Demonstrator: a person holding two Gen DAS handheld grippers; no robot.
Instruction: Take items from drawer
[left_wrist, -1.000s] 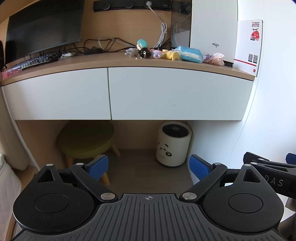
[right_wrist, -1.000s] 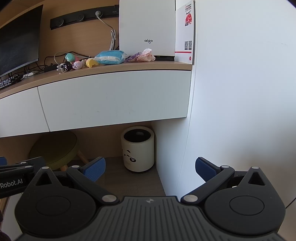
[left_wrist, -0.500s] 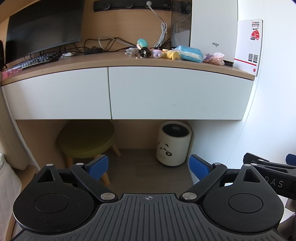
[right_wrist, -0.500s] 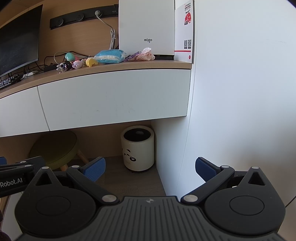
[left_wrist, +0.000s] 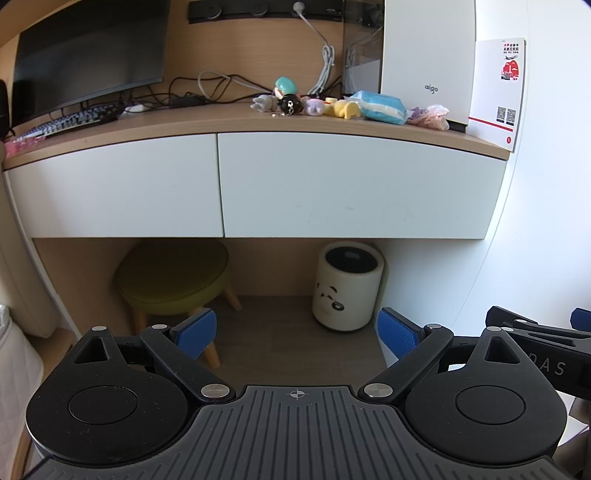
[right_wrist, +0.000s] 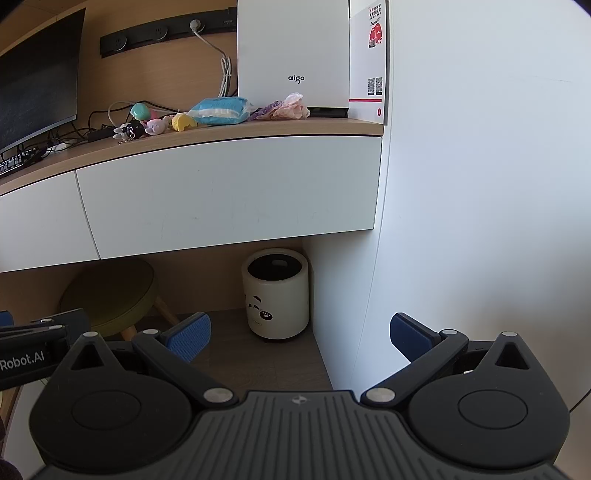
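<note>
My left gripper (left_wrist: 295, 332) is spread wide with nothing between its blue pads, and my right gripper (right_wrist: 300, 334) is just as wide and just as empty. Ahead of and above my left fingertips the right-hand drawer (left_wrist: 354, 186) is closed, its white front flush beside the left-hand drawer (left_wrist: 118, 188), also closed. On the desktop (left_wrist: 207, 123) above them lie small toy figures (left_wrist: 291, 103) and a blue tissue pack (left_wrist: 382, 107). Below the drawers, beyond my left fingers, stand a green stool (left_wrist: 173, 277) and a cream bin with a face (left_wrist: 347, 288); the bin sits straight ahead between my right fingers
</note>
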